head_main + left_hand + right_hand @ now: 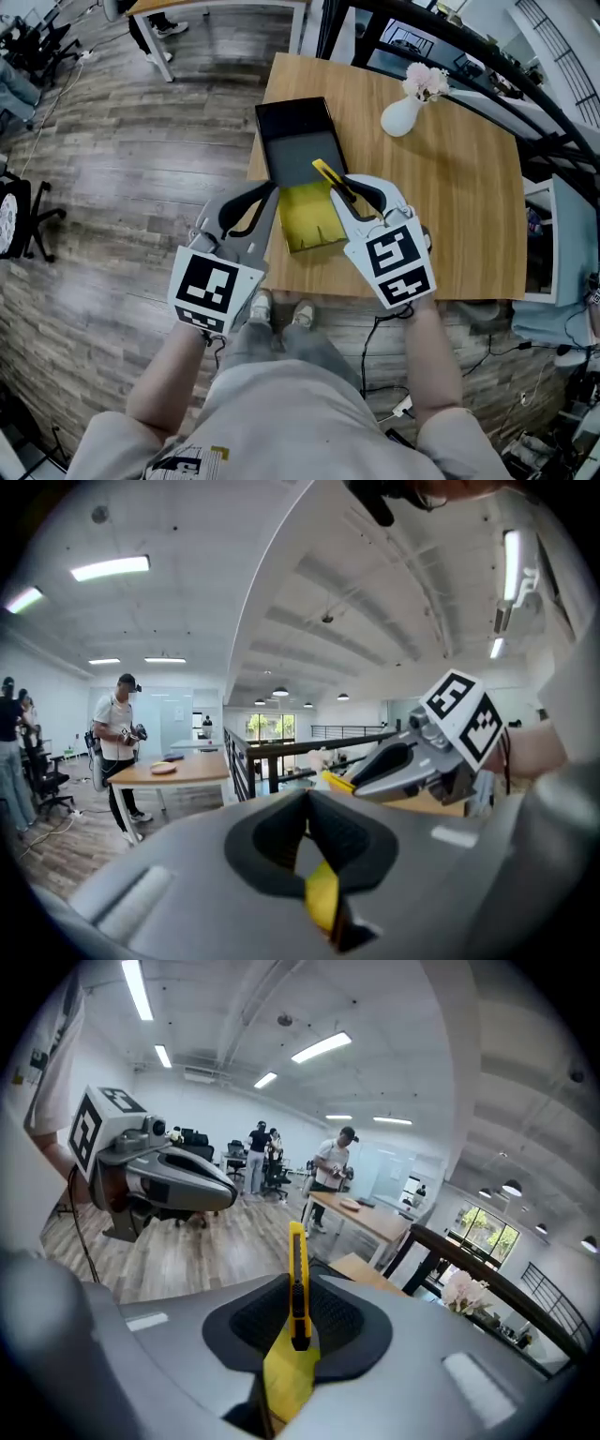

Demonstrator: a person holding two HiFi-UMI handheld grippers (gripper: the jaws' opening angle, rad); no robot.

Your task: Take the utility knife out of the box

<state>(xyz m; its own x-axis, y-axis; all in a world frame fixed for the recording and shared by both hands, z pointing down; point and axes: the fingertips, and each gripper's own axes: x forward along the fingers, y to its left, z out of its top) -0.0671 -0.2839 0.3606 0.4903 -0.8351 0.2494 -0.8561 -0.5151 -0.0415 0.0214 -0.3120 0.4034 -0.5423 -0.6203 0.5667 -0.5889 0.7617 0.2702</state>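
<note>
Mid-frame, the right gripper [352, 195] gripped the utility knife [328, 174], seemingly clear of the yellow box [314, 223], whose edge the left gripper [265, 195] pinched. The removal looked essentially done.

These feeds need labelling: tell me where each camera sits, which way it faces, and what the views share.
Head view: on the person's head, looking steeply down at the table and open box; shows both forearms, left tool, right tool.
Left gripper view: rides the left tool, facing across the office; shows its own jaws and the right tool.
Right gripper view: rides the right tool, facing across the office; shows its jaws gripping the utility knife, and the left tool.
Shared: all three show the utility knife.
</note>
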